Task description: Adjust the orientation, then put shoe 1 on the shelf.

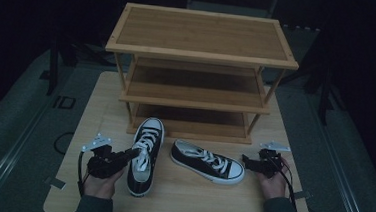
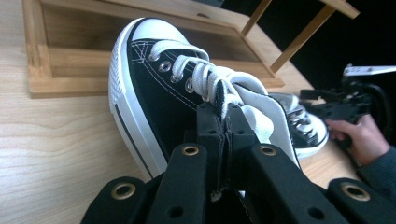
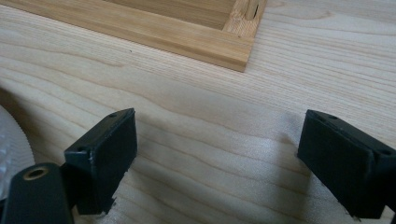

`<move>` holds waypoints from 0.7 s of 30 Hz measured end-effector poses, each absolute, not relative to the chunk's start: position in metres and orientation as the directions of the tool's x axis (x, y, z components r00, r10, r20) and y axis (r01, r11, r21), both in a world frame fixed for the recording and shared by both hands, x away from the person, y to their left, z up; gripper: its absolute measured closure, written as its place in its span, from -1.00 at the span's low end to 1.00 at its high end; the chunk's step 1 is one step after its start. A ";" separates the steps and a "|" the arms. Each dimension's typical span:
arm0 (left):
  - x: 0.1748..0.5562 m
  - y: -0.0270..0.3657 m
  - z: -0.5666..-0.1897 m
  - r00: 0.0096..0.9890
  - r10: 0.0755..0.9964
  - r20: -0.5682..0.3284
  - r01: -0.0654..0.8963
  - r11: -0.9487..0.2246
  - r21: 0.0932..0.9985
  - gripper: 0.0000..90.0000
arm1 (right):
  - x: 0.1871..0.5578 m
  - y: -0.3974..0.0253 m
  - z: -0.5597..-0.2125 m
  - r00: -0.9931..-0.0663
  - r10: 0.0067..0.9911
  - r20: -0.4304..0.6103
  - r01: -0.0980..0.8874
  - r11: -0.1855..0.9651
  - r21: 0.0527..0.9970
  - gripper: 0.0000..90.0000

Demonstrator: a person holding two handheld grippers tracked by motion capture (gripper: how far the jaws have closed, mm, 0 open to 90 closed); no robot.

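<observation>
Pale wooden table (image 1: 179,195), left gripper (image 2: 225,122) clamped on unbranded black sneaker (image 2: 154,88), right gripper (image 3: 217,163) wide apart.

Between my left jaws sits a black canvas sneaker (image 2: 154,88) with white laces, white stitching, a white toe cap and a white sole edged by a thin black stripe. Beyond it lies its twin (image 1: 207,161), black with white laces and sole. My jaws are matt black with brass-coloured rivets. Under my right jaws the table (image 3: 205,140) is pale, wavy-grained wood; ahead, the shelf rack (image 1: 198,69) is warmer honey-brown.
</observation>
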State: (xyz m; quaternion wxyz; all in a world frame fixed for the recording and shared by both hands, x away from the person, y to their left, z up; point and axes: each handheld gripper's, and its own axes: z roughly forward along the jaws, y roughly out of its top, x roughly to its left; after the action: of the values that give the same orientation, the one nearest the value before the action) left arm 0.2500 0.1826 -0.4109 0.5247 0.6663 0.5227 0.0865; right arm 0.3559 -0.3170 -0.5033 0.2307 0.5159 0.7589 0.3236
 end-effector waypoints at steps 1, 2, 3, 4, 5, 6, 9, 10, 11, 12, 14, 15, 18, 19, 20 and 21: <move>0.250 0.183 -0.409 0.443 0.783 -0.436 0.604 0.099 0.791 0.97 | 0.356 -0.317 -0.503 -0.361 0.932 -0.016 0.634 0.258 0.729 -0.75; 0.249 0.182 -0.407 0.448 0.780 -0.437 0.602 0.099 0.793 0.97 | 0.356 -0.317 -0.503 -0.361 0.932 -0.016 0.634 0.258 0.729 -0.75; 0.249 0.182 -0.404 0.452 0.777 -0.437 0.599 0.098 0.795 0.97 | 0.356 -0.317 -0.503 -0.361 0.933 -0.016 0.634 0.258 0.729 -0.75; 0.248 0.182 -0.401 0.460 0.772 -0.439 0.597 0.098 0.797 0.97 | 0.356 -0.317 -0.503 -0.361 0.933 -0.016 0.634 0.258 0.729 -0.75; 0.248 0.181 -0.399 0.463 0.770 -0.440 0.595 0.098 0.798 0.97 | 0.356 -0.317 -0.503 -0.360 0.933 -0.016 0.634 0.257 0.729 -0.75; 0.247 0.181 -0.395 0.470 0.766 -0.439 0.591 0.096 0.801 0.97 | 0.356 -0.317 -0.503 -0.361 0.933 -0.016 0.634 0.258 0.729 -0.75; 0.246 0.181 -0.388 0.487 0.752 -0.443 0.585 0.096 0.806 0.97 | 0.356 -0.317 -0.503 -0.360 0.933 -0.016 0.634 0.257 0.729 -0.75; 0.246 0.181 -0.386 0.496 0.740 -0.454 0.585 0.102 0.805 0.97 | 0.356 -0.317 -0.503 -0.360 0.933 -0.016 0.634 0.257 0.729 -0.75; 0.245 0.181 -0.384 0.505 0.727 -0.465 0.586 0.107 0.803 0.97 | 0.356 -0.317 -0.503 -0.360 0.933 -0.016 0.634 0.257 0.729 -0.75; 0.245 0.181 -0.384 0.505 0.727 -0.465 0.586 0.107 0.803 0.97 | 0.356 -0.317 -0.503 -0.360 0.933 -0.016 0.634 0.257 0.729 -0.75; 0.244 0.182 -0.376 0.525 0.703 -0.480 0.583 0.114 0.805 0.97 | 0.356 -0.317 -0.503 -0.359 0.933 -0.016 0.635 0.257 0.729 -0.75; 0.243 0.181 -0.373 0.532 0.697 -0.480 0.580 0.114 0.807 0.97 | 0.356 -0.317 -0.503 -0.359 0.933 -0.016 0.635 0.257 0.729 -0.75; 0.241 0.179 -0.363 0.555 0.683 -0.474 0.567 0.107 0.817 0.96 | 0.356 -0.317 -0.503 -0.359 0.933 -0.016 0.635 0.257 0.729 -0.75; 0.241 0.179 -0.363 0.555 0.683 -0.474 0.567 0.107 0.817 0.96 | 0.356 -0.317 -0.503 -0.359 0.933 -0.016 0.635 0.257 0.729 -0.75; 0.241 0.179 -0.363 0.555 0.683 -0.474 0.567 0.107 0.817 0.96 | 0.356 -0.317 -0.503 -0.359 0.933 -0.016 0.635 0.257 0.729 -0.75; 0.242 0.177 -0.355 0.572 0.671 -0.472 0.558 0.105 0.824 0.96 | 0.356 -0.317 -0.503 -0.359 0.933 -0.016 0.635 0.257 0.729 -0.75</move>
State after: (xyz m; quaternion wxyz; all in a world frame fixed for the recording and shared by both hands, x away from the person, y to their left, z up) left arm 0.2417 0.1775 -0.3550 0.5836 0.6673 0.4602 0.0485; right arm 0.3557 -0.3169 -0.5033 0.2307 0.5168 0.7584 0.3234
